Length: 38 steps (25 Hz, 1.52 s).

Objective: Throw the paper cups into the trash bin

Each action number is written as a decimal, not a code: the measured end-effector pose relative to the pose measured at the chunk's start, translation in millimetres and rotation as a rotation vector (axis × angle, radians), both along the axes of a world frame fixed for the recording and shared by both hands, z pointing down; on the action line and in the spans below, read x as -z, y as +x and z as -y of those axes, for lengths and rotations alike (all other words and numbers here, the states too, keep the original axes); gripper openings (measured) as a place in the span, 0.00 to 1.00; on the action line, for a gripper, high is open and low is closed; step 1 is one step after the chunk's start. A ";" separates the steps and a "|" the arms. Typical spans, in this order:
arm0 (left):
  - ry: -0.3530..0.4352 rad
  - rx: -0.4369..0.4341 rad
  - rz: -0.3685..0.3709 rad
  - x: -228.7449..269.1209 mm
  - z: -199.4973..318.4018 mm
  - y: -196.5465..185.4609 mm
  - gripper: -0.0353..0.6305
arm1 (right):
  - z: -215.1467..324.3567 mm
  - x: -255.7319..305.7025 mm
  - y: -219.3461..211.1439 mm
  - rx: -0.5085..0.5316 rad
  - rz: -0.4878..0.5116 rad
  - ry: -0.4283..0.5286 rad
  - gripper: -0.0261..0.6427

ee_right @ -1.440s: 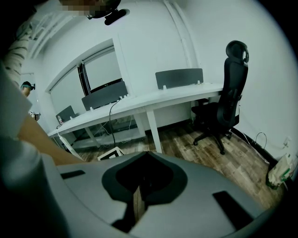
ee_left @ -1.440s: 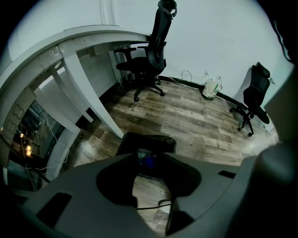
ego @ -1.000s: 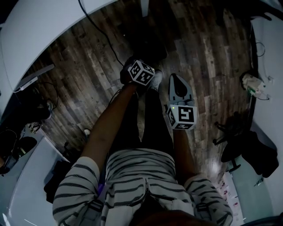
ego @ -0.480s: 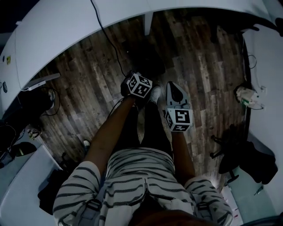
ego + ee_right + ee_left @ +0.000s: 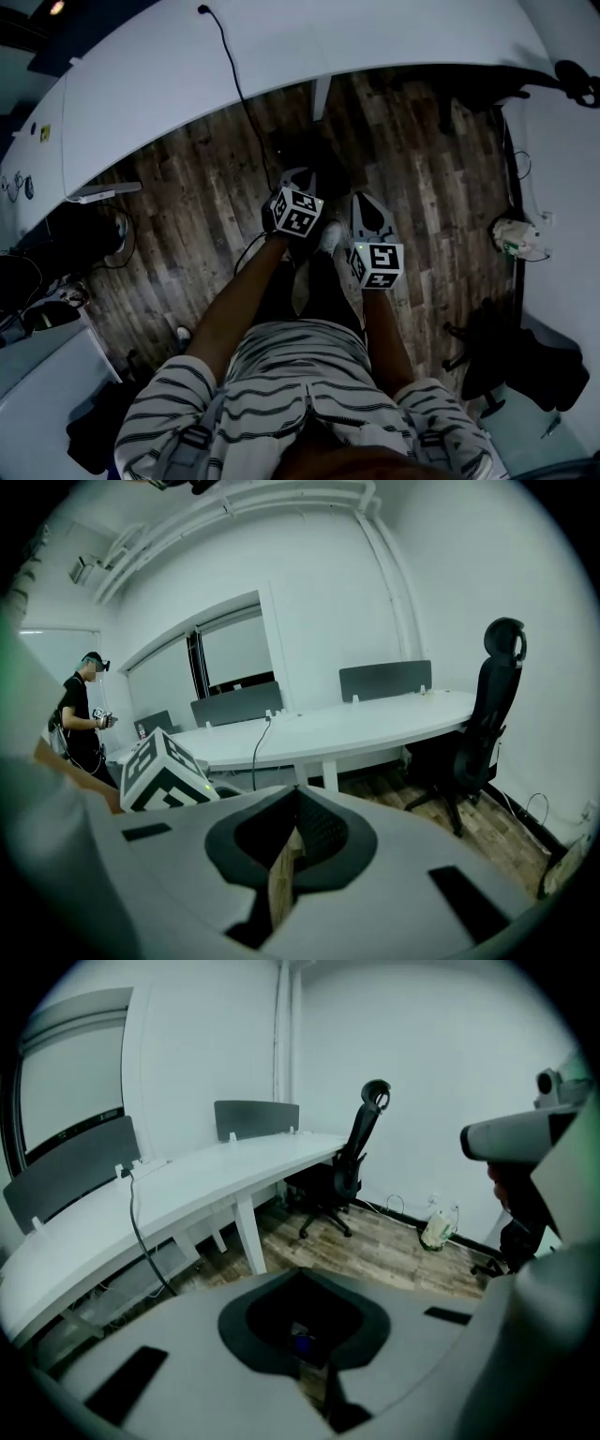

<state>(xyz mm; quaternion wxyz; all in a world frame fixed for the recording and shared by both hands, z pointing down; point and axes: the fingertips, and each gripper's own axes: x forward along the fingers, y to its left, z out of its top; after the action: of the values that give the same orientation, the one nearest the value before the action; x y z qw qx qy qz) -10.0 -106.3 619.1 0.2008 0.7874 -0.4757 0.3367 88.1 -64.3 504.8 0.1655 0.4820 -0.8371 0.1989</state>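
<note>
No paper cup and no trash bin shows in any view. In the head view my left gripper (image 5: 296,178) and my right gripper (image 5: 367,202) are held side by side over the wooden floor, in front of a striped shirt. Both point toward the white curved desk (image 5: 281,47). The left gripper (image 5: 302,1277) has its jaws together, with nothing between them. The right gripper (image 5: 298,801) is also closed to a thin slit through which only floor shows. The left gripper's marker cube (image 5: 164,771) appears at the left of the right gripper view.
A black cable (image 5: 234,84) runs across the desk and hangs to the floor. A black office chair (image 5: 349,1171) stands at the desk's end. A white bag (image 5: 514,236) leans at the right wall. Another person (image 5: 82,726) stands far left.
Both grippers have risen and sit lower in the head view. The camera has tilted up, so much more of the white desk now fills the top.
</note>
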 end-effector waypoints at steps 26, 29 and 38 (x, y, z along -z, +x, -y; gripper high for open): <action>0.289 0.169 -0.214 177.4 -18.4 -54.0 0.09 | 9.6 113.3 -59.4 0.116 0.082 0.162 0.05; 0.330 0.171 -0.214 195.9 -29.1 -59.8 0.09 | 6.6 124.9 -64.9 0.124 0.101 0.192 0.05; 0.432 0.221 -0.261 246.5 -42.8 -76.0 0.09 | 7.1 149.3 -74.4 0.163 0.107 0.254 0.05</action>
<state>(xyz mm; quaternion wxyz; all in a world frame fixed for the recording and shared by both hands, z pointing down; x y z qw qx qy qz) -86.0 -63.5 372.6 0.1235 0.7920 -0.5896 0.0991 13.7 -71.3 355.4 0.0738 0.4184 -0.8994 0.1028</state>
